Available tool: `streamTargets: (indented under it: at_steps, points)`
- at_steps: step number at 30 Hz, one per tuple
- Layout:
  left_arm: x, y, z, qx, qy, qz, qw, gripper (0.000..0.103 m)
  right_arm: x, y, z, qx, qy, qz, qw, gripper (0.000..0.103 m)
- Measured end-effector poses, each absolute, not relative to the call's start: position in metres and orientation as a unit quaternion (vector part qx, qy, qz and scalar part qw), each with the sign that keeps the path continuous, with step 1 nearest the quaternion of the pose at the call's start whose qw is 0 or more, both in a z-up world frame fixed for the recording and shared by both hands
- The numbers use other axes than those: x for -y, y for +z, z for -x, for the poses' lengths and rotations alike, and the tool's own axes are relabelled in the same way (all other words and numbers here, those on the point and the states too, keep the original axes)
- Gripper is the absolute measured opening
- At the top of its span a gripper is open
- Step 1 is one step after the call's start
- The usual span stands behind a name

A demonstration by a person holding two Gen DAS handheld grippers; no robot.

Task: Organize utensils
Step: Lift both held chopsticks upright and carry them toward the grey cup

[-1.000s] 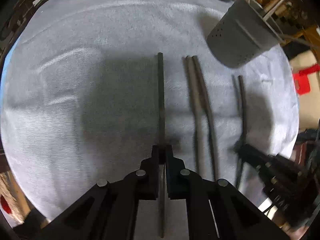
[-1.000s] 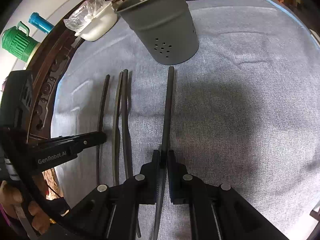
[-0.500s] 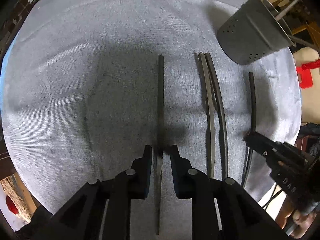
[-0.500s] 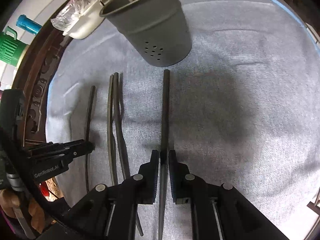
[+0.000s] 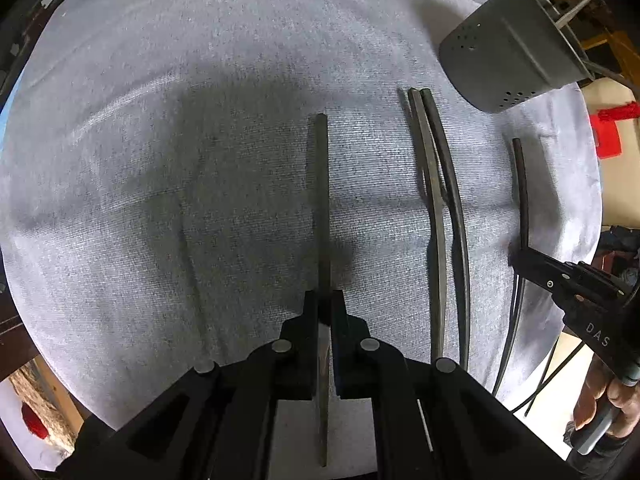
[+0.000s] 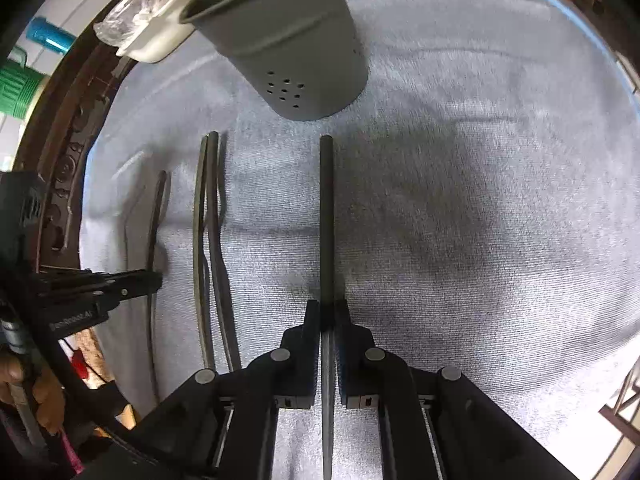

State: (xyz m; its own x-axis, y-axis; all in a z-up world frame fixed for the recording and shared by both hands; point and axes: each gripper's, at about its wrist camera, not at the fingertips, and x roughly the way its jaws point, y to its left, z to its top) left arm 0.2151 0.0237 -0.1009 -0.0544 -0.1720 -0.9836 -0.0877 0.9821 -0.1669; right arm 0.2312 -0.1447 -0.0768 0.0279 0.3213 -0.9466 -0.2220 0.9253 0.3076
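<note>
Four slim dark utensils lie side by side on a grey cloth [image 5: 160,200]. My left gripper [image 5: 324,300] points down and its jaws are closing, pads pressing on the leftmost utensil [image 5: 321,200]. The same gripper [image 6: 154,280] and utensil [image 6: 156,216] show at the left of the right wrist view. My right gripper [image 6: 327,308] is also closing, pads on the rightmost utensil [image 6: 326,208]; from the left wrist it [image 5: 520,258] grips that utensil [image 5: 522,184]. A touching pair of utensils [image 5: 436,200] [image 6: 210,208] lies between them. A grey perforated utensil holder [image 6: 288,40] [image 5: 512,52] stands beyond.
A white dish [image 6: 156,36] with clear plastic sits behind the holder, near a green bottle [image 6: 16,88]. The dark round table rim [image 6: 72,152] runs along the left. A person's hand [image 5: 604,400] holds the right gripper's handle. A red object [image 5: 608,136] lies off the table.
The left gripper opened around its utensil half a second ago and has shut on it again, having shifted left away from the other utensils. The right gripper has stayed on its utensil.
</note>
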Motion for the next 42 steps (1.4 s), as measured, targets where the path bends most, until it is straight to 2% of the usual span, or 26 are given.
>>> streamTargets:
  at_steps: [10,24,32,42]
  points:
    - [-0.019,-0.110,-0.213,-0.730,-0.037,0.082,0.678,0.006,0.135,-0.077,-0.236,-0.683,0.195,-0.008,0.704,0.008]
    - [-0.061,-0.091,-0.197,-0.686,-0.045,0.172,0.705,0.006,0.191,-0.059,-0.220,-0.624,0.195,-0.128,0.746,0.007]
    - [-0.072,-0.077,-0.185,-0.660,-0.050,0.184,0.727,0.006,0.210,-0.039,-0.219,-0.593,0.190,-0.149,0.768,0.007]
    - [-0.084,-0.069,-0.171,-0.645,-0.047,0.194,0.738,0.006,0.210,-0.042,-0.224,-0.578,0.199,-0.171,0.773,0.007]
